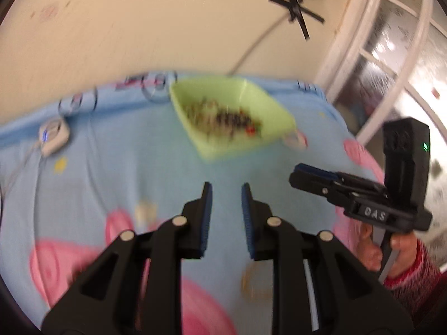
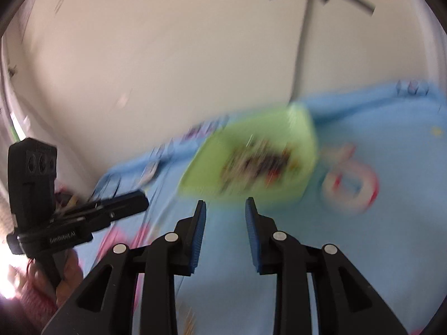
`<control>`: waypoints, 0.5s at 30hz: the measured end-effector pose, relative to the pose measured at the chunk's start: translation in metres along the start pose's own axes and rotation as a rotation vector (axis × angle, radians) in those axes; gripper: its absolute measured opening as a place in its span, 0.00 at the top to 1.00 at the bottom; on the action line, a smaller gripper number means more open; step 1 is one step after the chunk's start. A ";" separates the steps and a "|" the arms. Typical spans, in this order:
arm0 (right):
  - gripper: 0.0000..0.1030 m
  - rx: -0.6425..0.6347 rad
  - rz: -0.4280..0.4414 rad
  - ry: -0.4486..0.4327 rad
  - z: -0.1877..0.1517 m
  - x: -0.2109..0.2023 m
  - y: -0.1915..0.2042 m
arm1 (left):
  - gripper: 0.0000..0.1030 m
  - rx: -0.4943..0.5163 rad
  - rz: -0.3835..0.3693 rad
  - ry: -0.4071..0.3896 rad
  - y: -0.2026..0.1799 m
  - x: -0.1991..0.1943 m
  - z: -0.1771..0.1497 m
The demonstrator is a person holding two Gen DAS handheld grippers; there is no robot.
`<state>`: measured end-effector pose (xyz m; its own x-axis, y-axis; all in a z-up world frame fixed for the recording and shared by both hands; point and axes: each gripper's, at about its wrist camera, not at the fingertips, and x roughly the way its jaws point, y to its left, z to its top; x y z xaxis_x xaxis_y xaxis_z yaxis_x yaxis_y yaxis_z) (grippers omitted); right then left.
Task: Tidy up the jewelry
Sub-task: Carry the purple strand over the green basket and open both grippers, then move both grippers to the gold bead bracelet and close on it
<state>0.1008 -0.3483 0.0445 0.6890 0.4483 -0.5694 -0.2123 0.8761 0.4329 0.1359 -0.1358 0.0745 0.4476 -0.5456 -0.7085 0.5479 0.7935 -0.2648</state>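
Hard to make out: both views are smeared. The jewelry point(image 1: 223, 117) reads only as a dark, tangled heap with glints and one red speck; single pieces cannot be told apart. The patterned print on the blue cloth point(image 1: 125, 162) is blurred to pink and yellow patches.

Cut off: the person shows only as a hand point(image 1: 371, 248) with a red-and-white knitted sleeve point(image 1: 410, 276) at the picture's edge.

Jewelry: heaped inside a pale green square tray point(image 1: 276, 103) of smooth plastic with sloped walls, set on the cloth near the wall, ahead of both tongs.

Left gripper point(image 1: 226, 188): black plastic arms, blue ribbed pads, jaws parted by a narrow gap, nothing between them; above the cloth, short of the tray.

Right gripper point(image 2: 225, 203): same build, jaws likewise slightly apart and empty, tips just short of the tray's near wall. In the left view it appears side-on point(image 1: 299, 171), with a green light on its housing.

Around: a small white device point(image 1: 54, 136) with a blue light, on the cloth left of the tray; a white ring with red marks point(image 2: 349, 187) just beside the tray; a grey cable point(image 1: 257, 44) running up the cream wall point(image 1: 139, 28) under a cross of black tape point(image 1: 296, 8); a white-framed glazed door point(image 1: 391, 55).
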 end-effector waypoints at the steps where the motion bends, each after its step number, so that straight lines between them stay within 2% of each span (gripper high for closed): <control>1: 0.96 -0.002 0.005 0.024 -0.011 -0.001 0.004 | 0.79 -0.012 -0.002 0.016 0.001 -0.003 -0.014; 3: 0.96 -0.001 0.016 0.060 -0.029 -0.001 0.012 | 0.65 -0.026 0.004 0.042 0.001 -0.005 -0.034; 4: 0.96 -0.005 0.017 0.077 -0.037 -0.002 0.016 | 0.63 -0.027 0.006 0.052 -0.001 -0.004 -0.041; 9: 0.96 -0.100 -0.043 0.127 -0.060 0.002 0.042 | 0.62 -0.002 0.003 0.078 -0.014 -0.001 -0.061; 13: 0.96 -0.211 -0.146 0.148 -0.073 0.007 0.054 | 0.62 0.089 0.098 0.114 -0.030 0.012 -0.072; 15: 0.96 -0.257 -0.189 0.153 -0.075 0.010 0.061 | 0.62 0.152 0.154 0.094 -0.039 0.014 -0.081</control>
<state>0.0424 -0.2775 0.0128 0.6250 0.2782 -0.7293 -0.2718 0.9534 0.1307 0.0637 -0.1529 0.0222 0.4700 -0.3885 -0.7926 0.5816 0.8118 -0.0530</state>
